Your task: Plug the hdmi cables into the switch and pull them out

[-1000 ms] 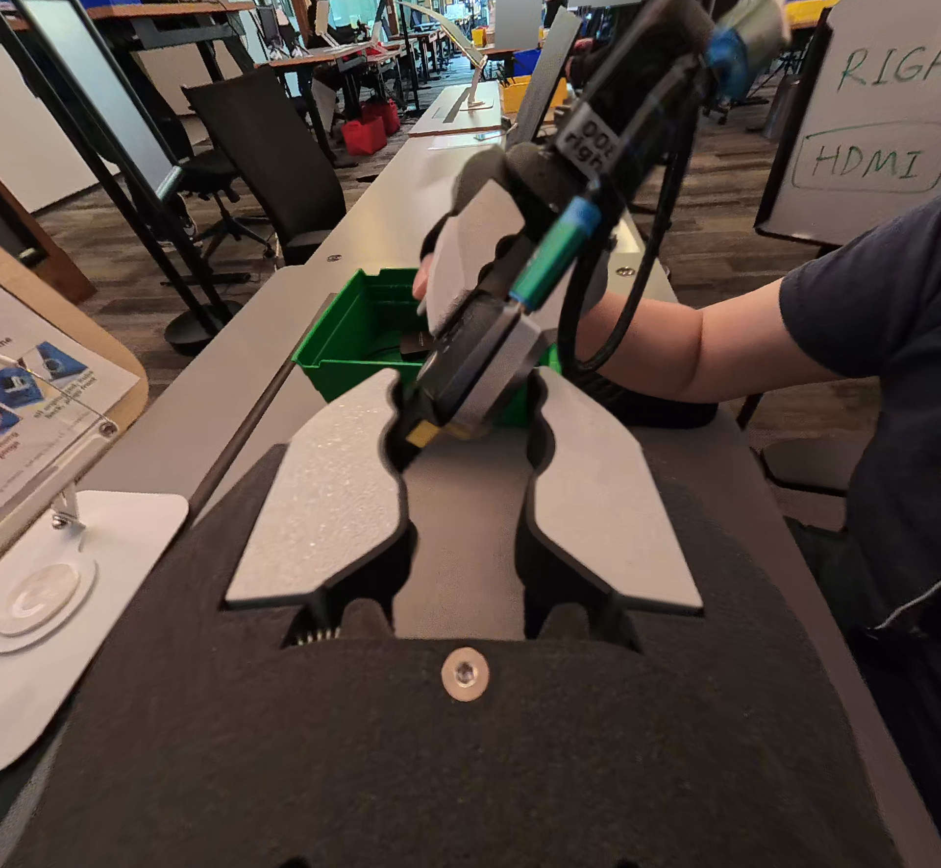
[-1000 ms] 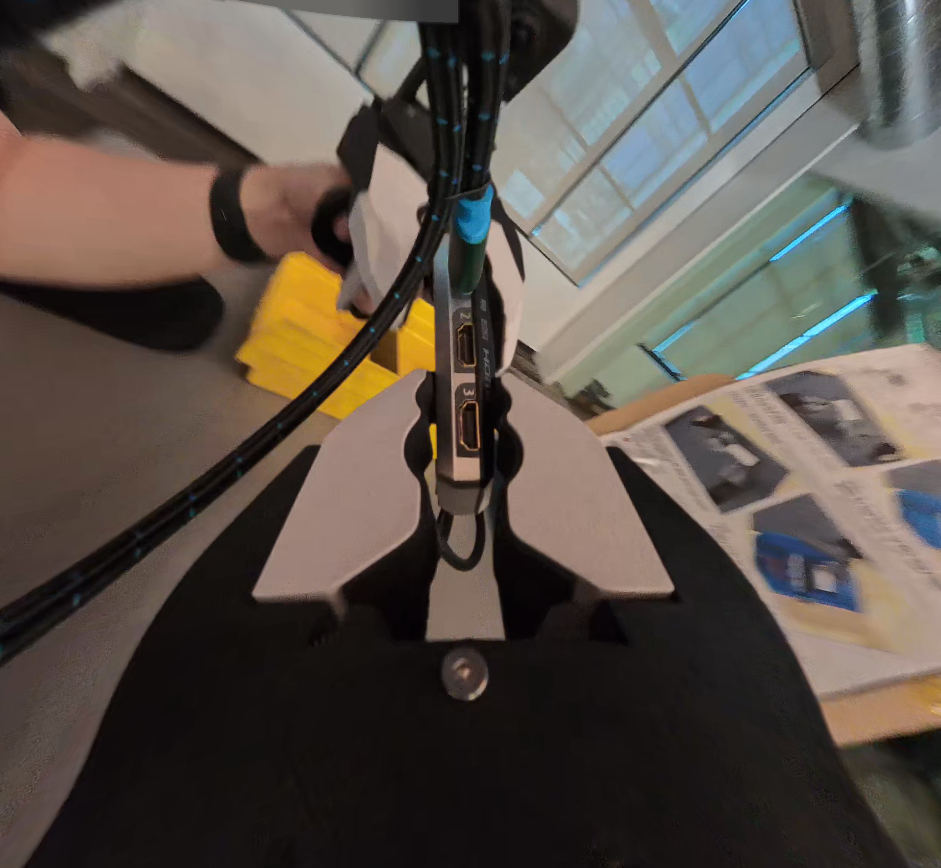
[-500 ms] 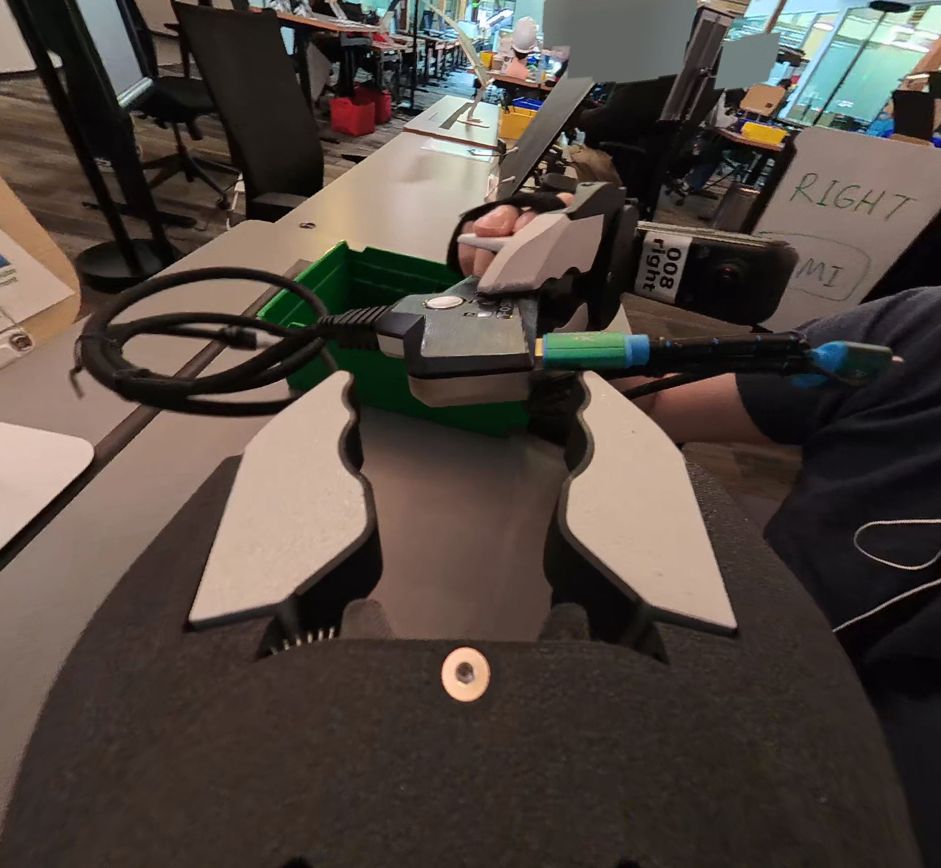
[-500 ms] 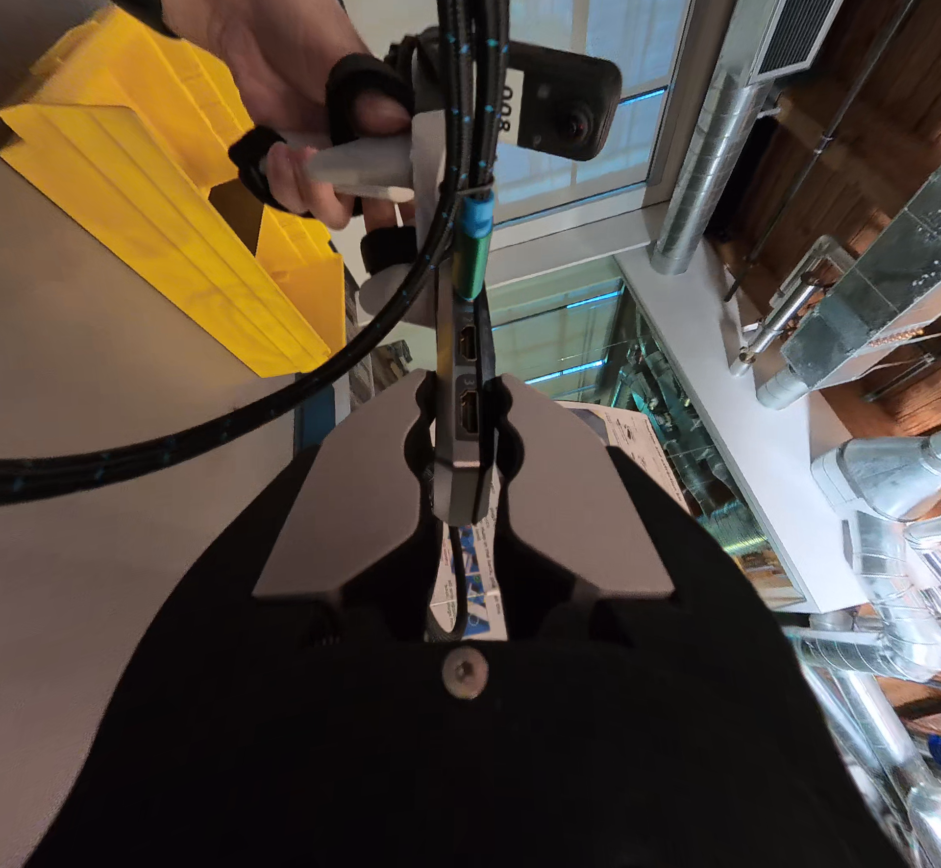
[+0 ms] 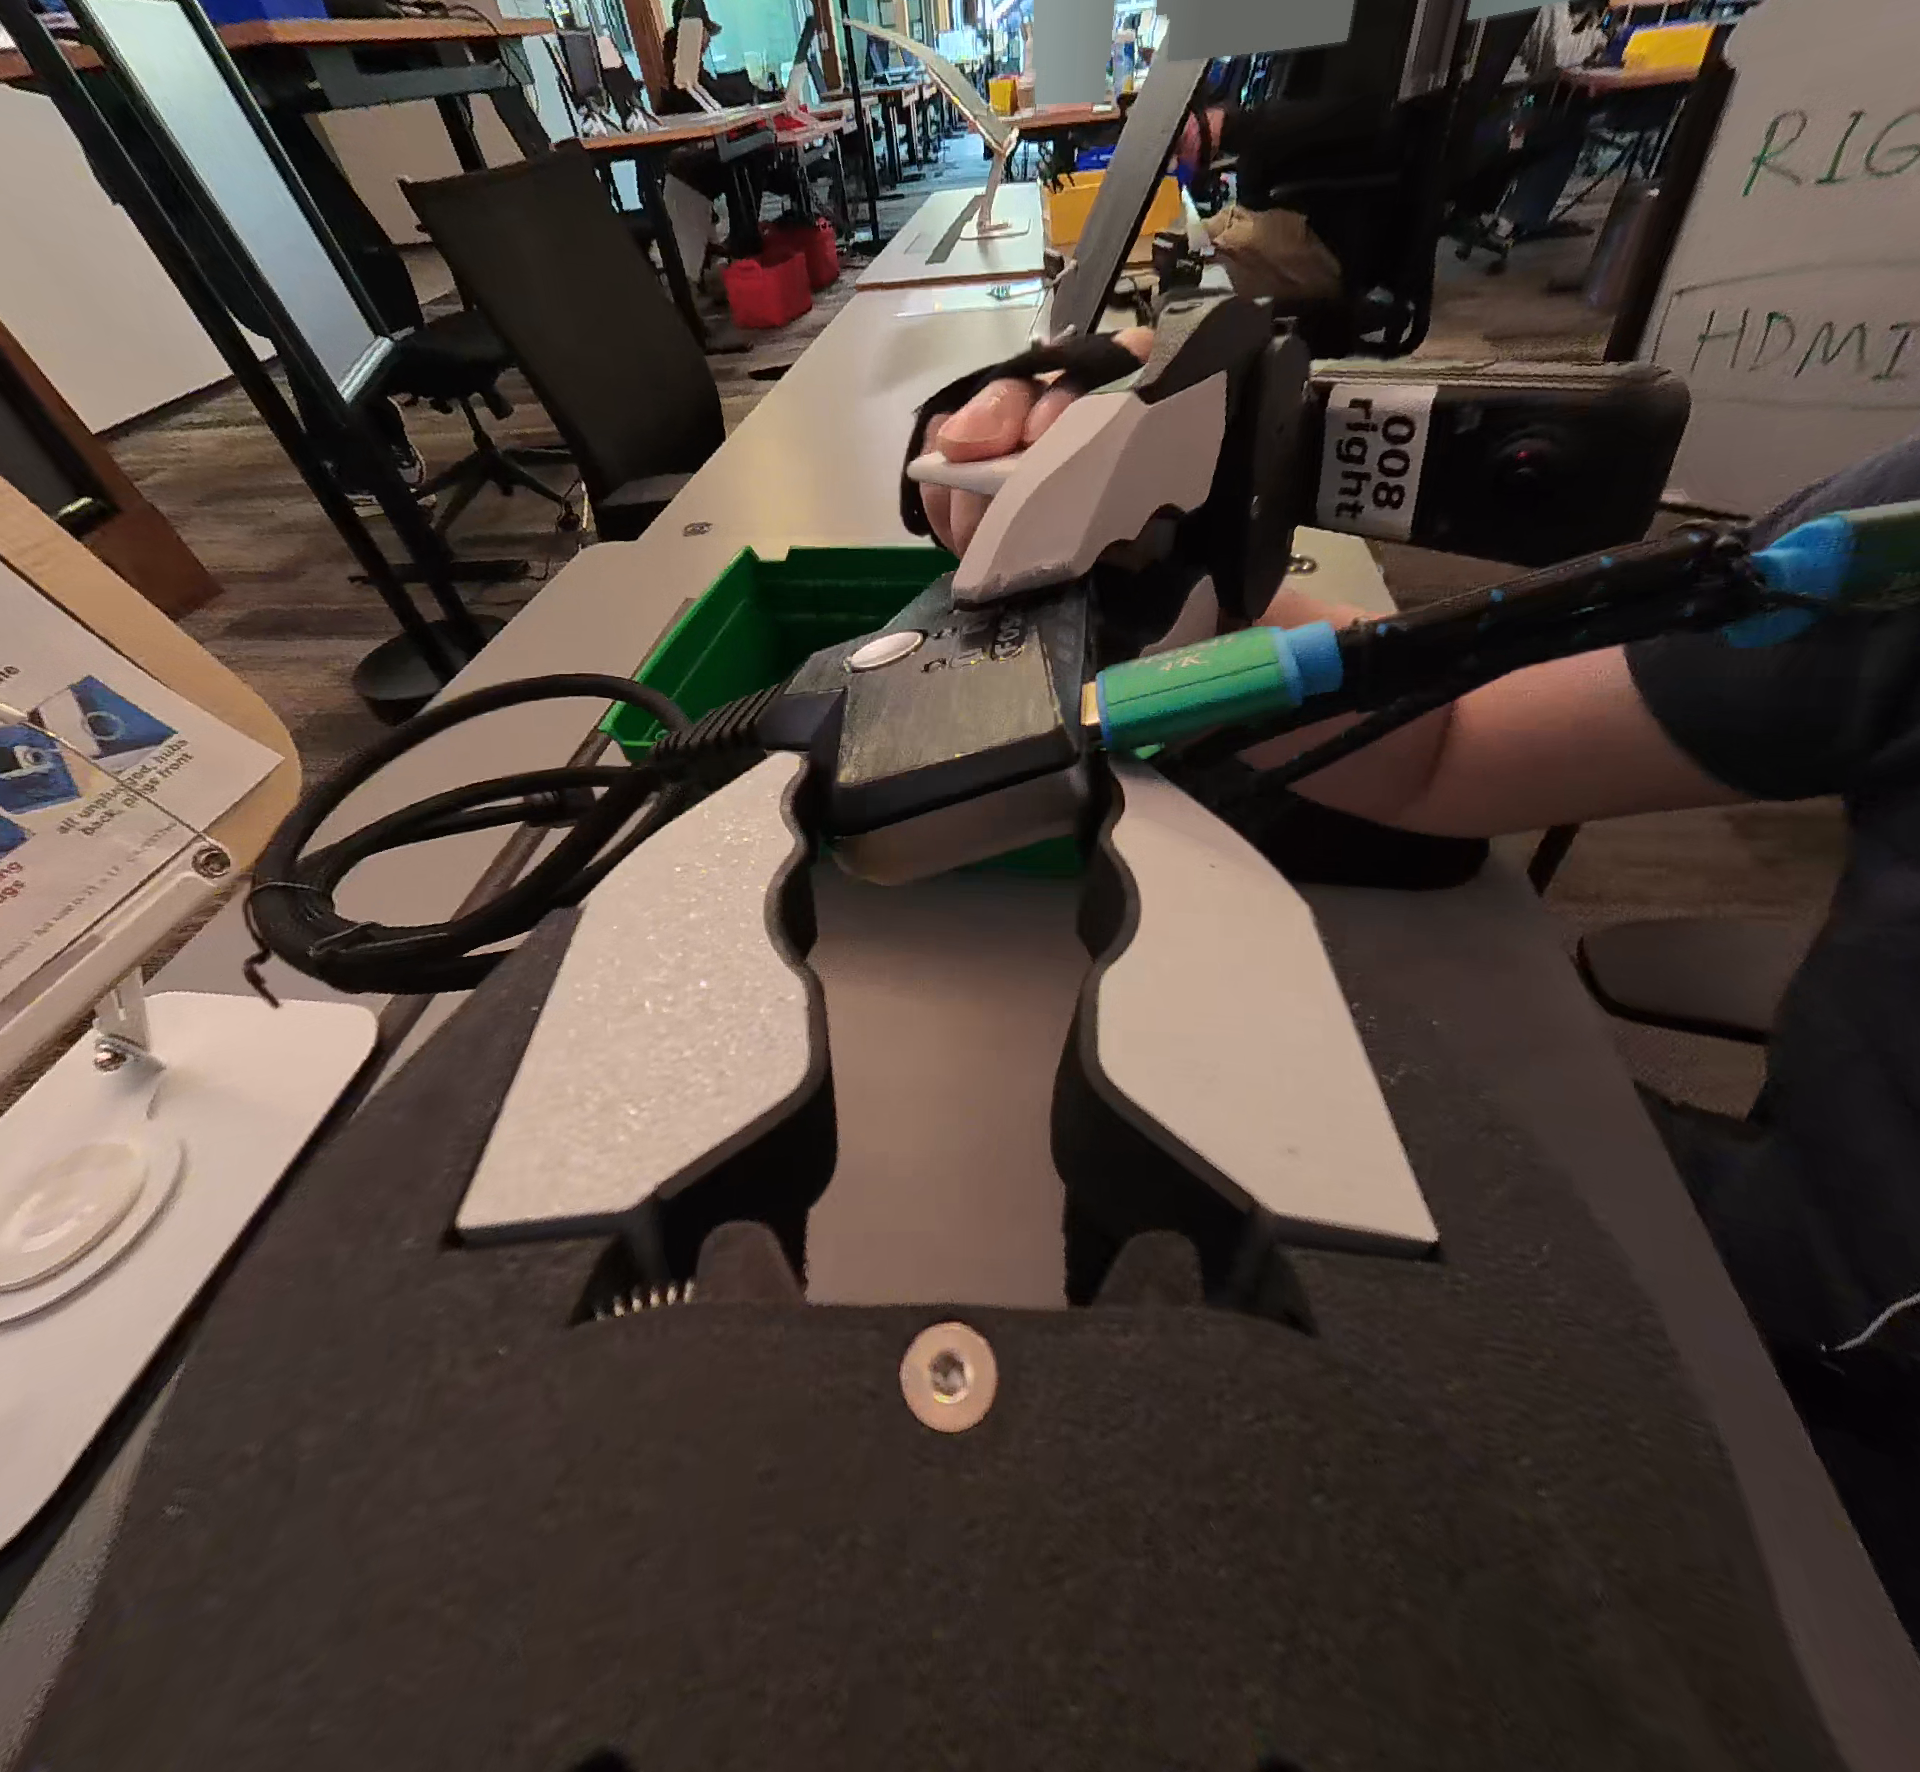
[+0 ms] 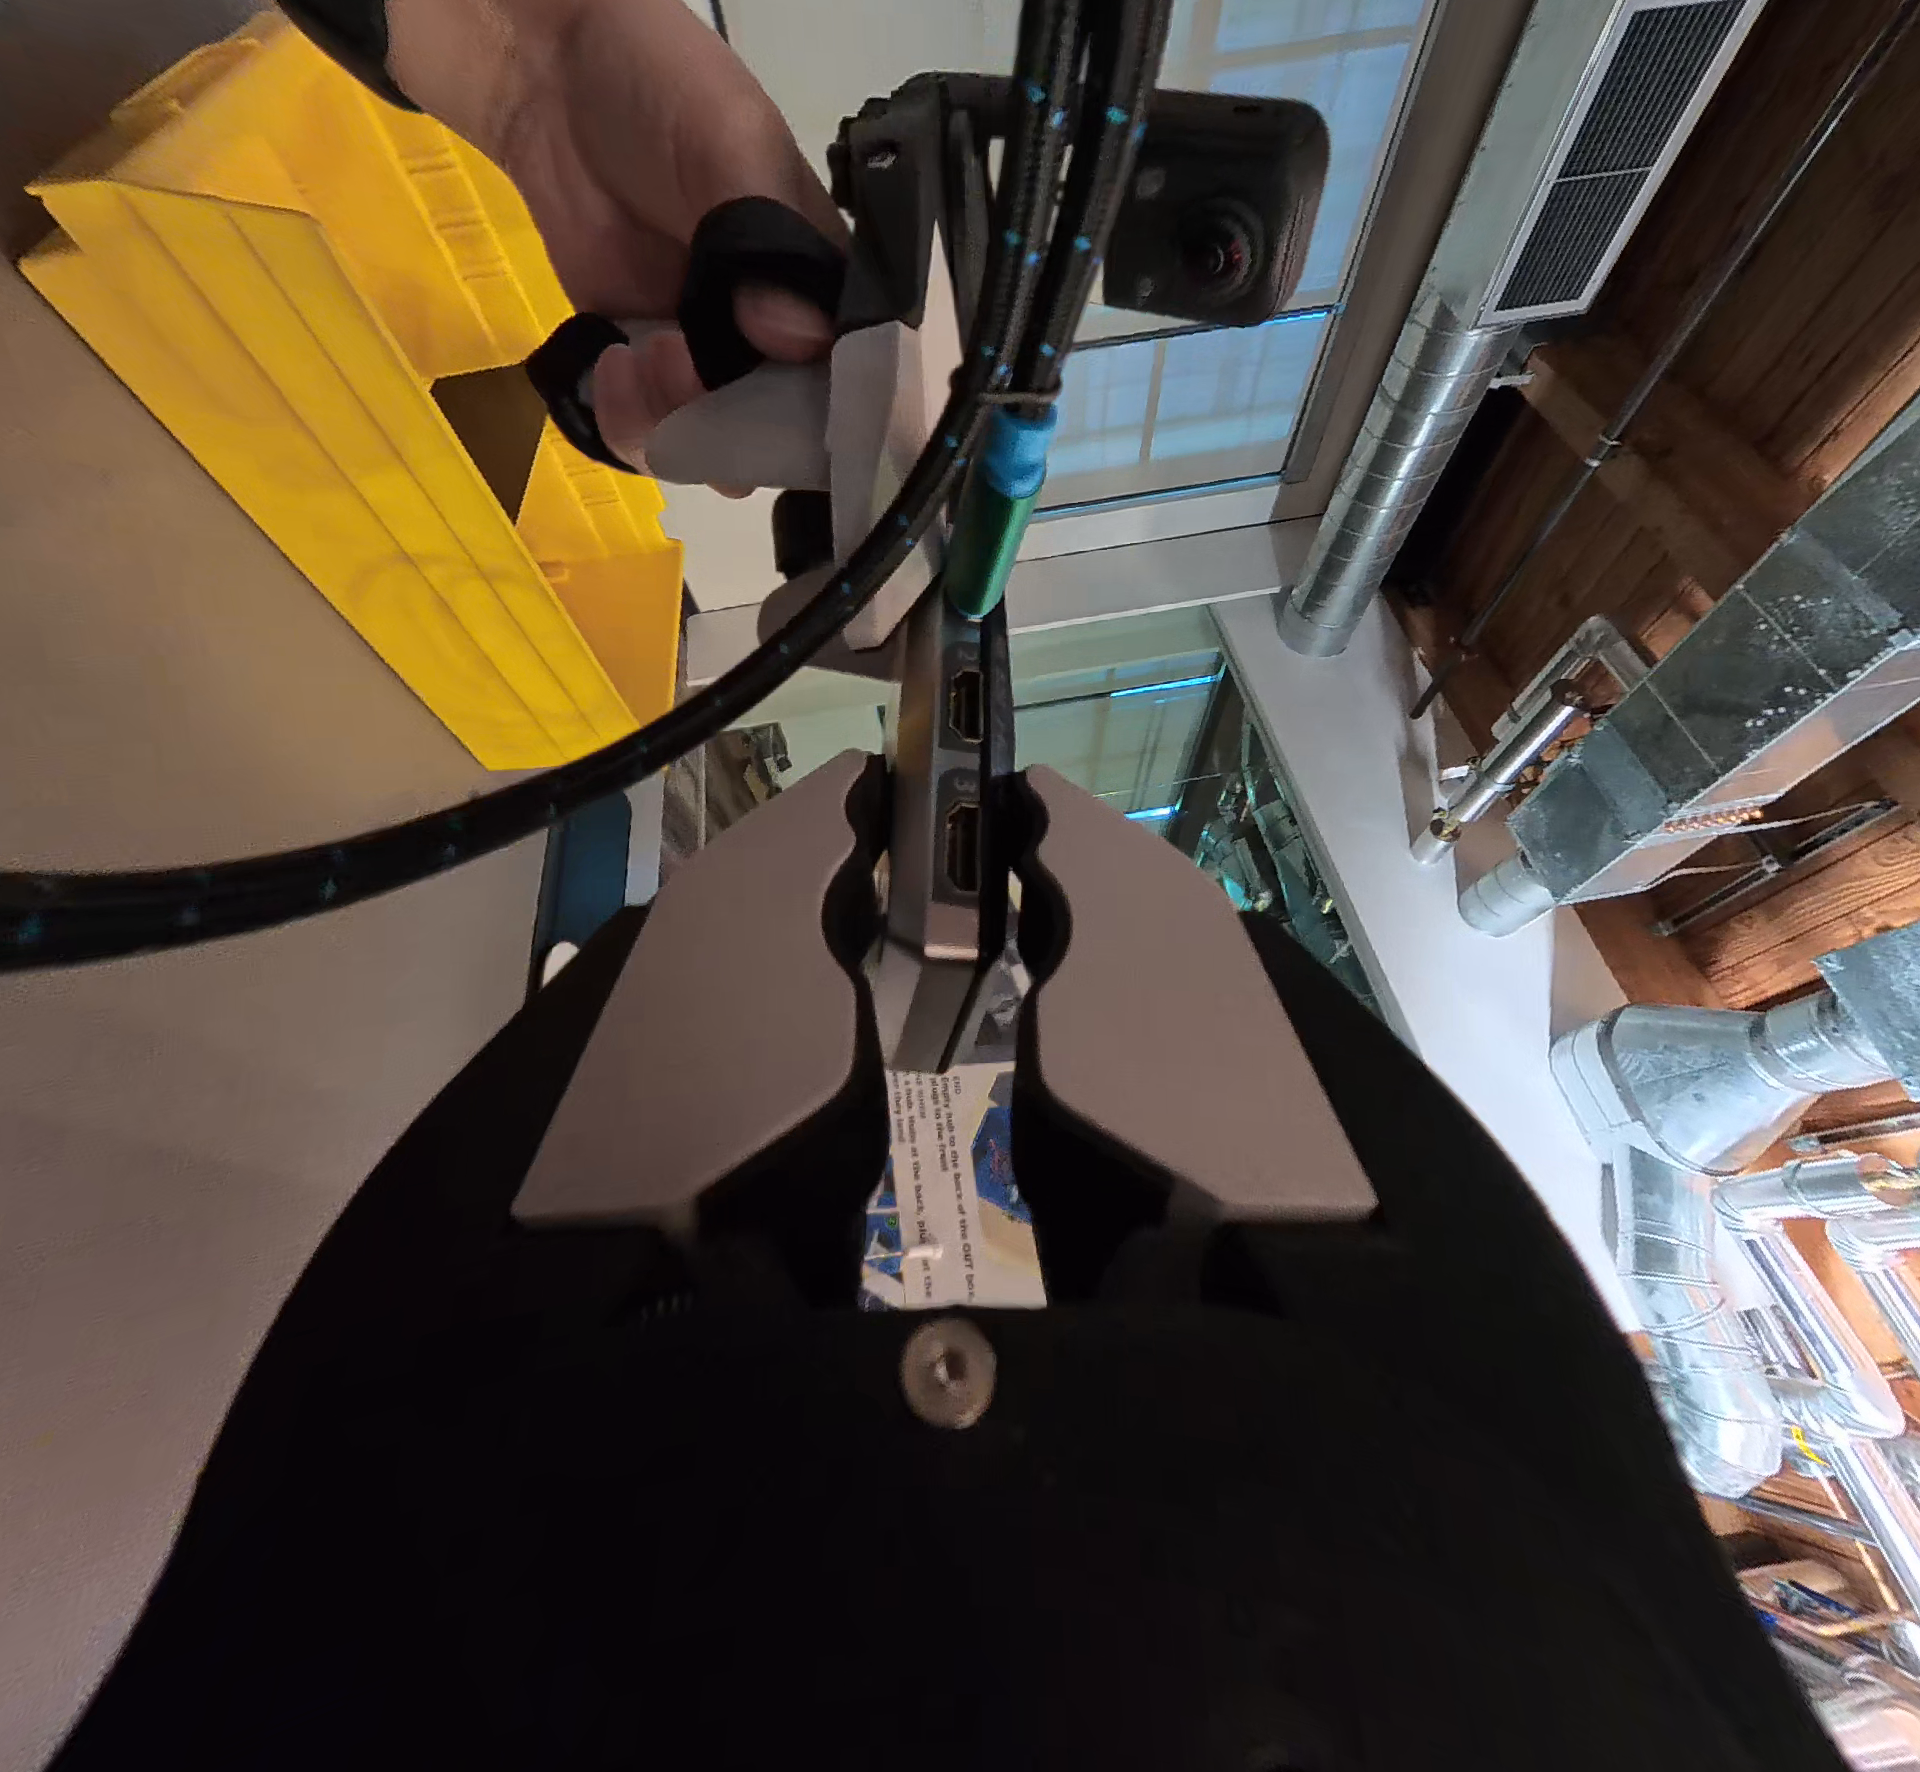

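The black HDMI switch (image 5: 956,714) is held above the table with a green HDMI plug (image 5: 1195,694) seated in its right side. A black braided cable (image 5: 1507,610) runs from the plug. The switch's own thin black cable (image 5: 436,881) coils to the left. My left gripper (image 5: 951,787) is shut on the near end of the switch. My right gripper (image 6: 945,787) is shut on the switch (image 6: 966,714) across its flat faces, with two empty ports showing below the green plug (image 6: 992,527). The right gripper's finger (image 5: 1060,496) lies on top of the switch.
A green bin (image 5: 727,642) stands on the grey table (image 5: 831,392) behind the switch. A yellow bin (image 6: 343,434) is beside the left hand. A paper sign on a white stand (image 5: 94,787) is at the left and a whiteboard (image 5: 1818,268) at the right. The grippers are tip to tip, or close to it.
My left gripper's fingers, wide apart half a second ago, have closed onto the near end of the switch. The right gripper keeps its hold on the switch, and the green plug stays in.
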